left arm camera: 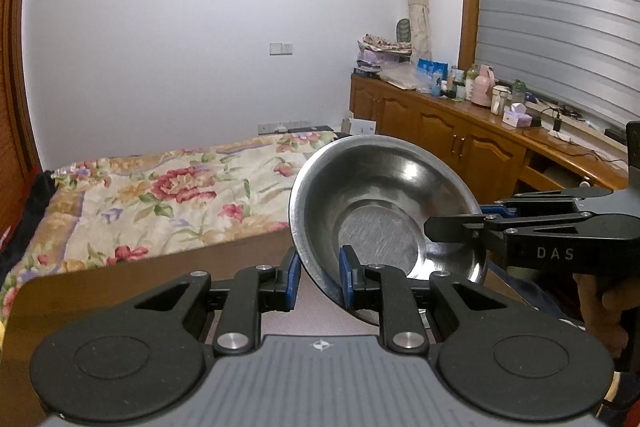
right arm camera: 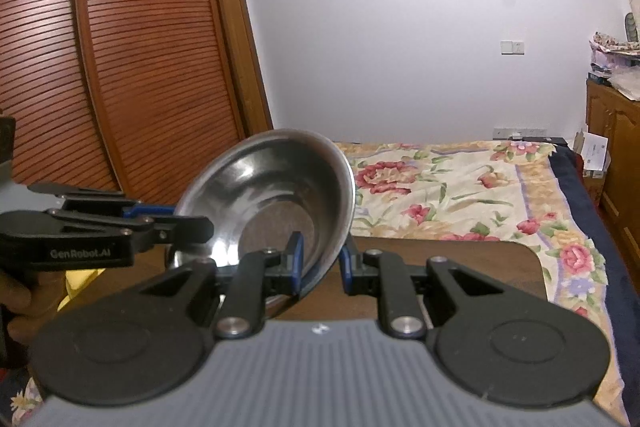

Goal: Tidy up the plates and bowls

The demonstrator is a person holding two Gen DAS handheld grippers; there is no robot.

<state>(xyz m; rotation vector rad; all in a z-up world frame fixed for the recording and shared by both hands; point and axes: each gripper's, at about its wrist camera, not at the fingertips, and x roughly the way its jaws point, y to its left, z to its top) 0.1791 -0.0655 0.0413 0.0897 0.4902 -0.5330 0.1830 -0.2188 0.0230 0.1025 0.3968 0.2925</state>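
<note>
A brown wooden table [right arm camera: 480, 259] with rounded corners — bare where visible — abuts the floral-quilted bed [right arm camera: 460, 183].

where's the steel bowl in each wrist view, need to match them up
Left wrist view: the round stainless steel bowl sits right of centre, tilted, its rim between the left hand-held gripper fingers, with the right hand-held gripper reaching in from the right edge.
Right wrist view: the bowl sits left of centre, tilted the opposite way.
Shared landmark: the floral bedspread behind the bowl.
</note>
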